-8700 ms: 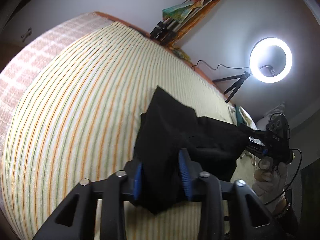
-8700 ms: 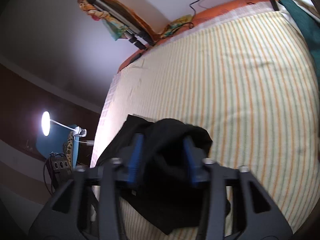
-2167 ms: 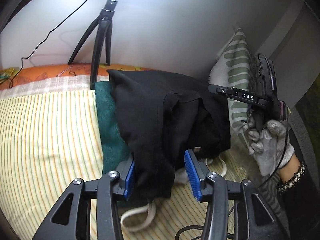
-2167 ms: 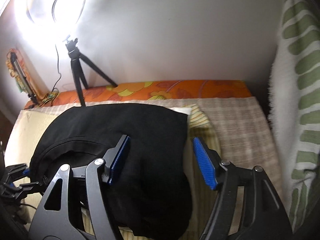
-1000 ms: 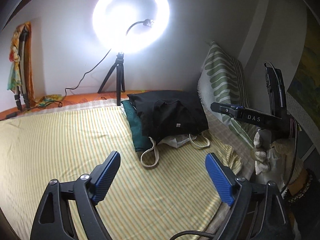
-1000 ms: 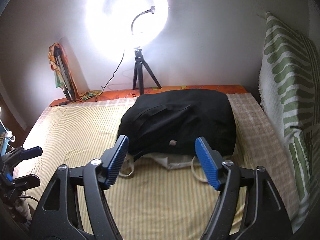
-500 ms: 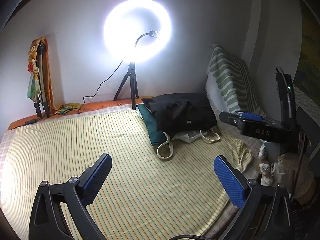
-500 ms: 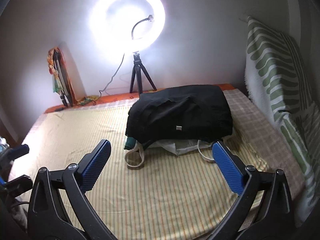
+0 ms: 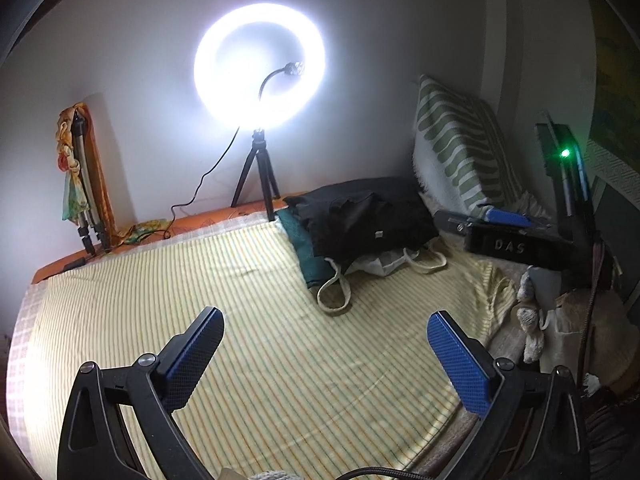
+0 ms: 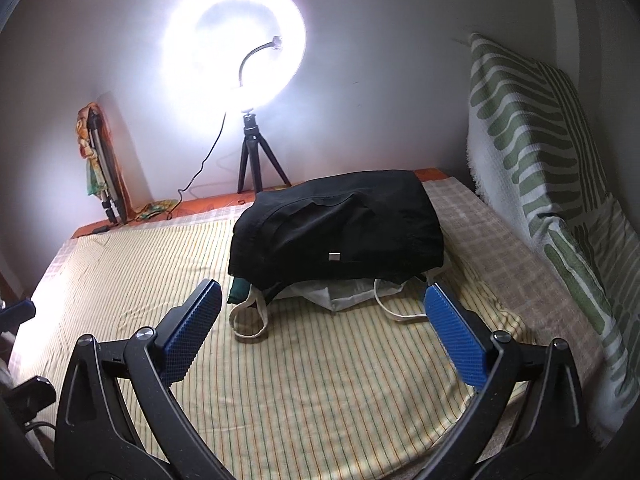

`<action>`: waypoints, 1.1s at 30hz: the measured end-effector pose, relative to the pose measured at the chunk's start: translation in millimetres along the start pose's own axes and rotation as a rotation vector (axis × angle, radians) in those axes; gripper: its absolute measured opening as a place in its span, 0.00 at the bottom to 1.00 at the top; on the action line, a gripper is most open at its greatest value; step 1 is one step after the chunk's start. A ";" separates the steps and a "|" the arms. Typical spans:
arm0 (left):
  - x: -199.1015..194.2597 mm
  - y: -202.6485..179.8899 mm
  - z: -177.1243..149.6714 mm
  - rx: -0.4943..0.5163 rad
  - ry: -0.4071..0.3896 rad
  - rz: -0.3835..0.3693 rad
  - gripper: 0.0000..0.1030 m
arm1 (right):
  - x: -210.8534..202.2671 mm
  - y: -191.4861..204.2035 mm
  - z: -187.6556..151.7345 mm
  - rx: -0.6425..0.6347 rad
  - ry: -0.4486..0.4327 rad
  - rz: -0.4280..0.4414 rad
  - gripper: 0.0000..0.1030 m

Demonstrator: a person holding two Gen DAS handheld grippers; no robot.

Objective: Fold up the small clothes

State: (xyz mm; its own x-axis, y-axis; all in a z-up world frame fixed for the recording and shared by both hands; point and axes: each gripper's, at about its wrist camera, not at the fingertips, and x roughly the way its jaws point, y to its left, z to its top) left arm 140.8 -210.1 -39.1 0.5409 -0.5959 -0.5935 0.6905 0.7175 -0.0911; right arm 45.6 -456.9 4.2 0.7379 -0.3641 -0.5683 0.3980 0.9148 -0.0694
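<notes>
A folded black garment (image 10: 340,224) lies on top of a pile at the far end of the striped bed; it also shows in the left wrist view (image 9: 370,218). Under it are a green cloth (image 9: 306,250) and a white tote bag with loop handles (image 10: 348,292). My left gripper (image 9: 326,340) is wide open and empty, held above the bed well short of the pile. My right gripper (image 10: 322,314) is wide open and empty, just short of the pile's near edge. The right gripper's body (image 9: 512,240) shows at the right of the left wrist view.
A lit ring light on a small tripod (image 10: 250,148) stands at the wall behind the pile. A green-and-white patterned pillow (image 10: 532,152) leans along the right side. A folded tripod with a colourful cloth (image 9: 82,196) stands at the far left corner. The bedsheet (image 9: 240,320) is yellow-striped.
Both grippers let go of the black garment on the pile, opened wide and drew back from it. Over the last half second they barely moved.
</notes>
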 end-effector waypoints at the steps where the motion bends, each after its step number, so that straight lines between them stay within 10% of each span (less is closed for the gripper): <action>1: 0.9 -0.8 -0.2 0.005 0.004 0.008 1.00 | 0.5 -1.0 0.0 0.005 -0.002 -0.001 1.00; 33: 6.2 -5.5 -5.8 0.050 0.031 0.069 1.00 | 12.6 -8.6 -6.5 0.057 -0.019 -0.001 1.00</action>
State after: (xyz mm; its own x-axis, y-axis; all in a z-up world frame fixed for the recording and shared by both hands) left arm 137.6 -215.7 -46.8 0.5731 -0.5337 -0.6219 0.6758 0.7370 -0.0097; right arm 47.9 -468.3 -7.6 0.7476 -0.3686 -0.5525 0.4286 0.9032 -0.0226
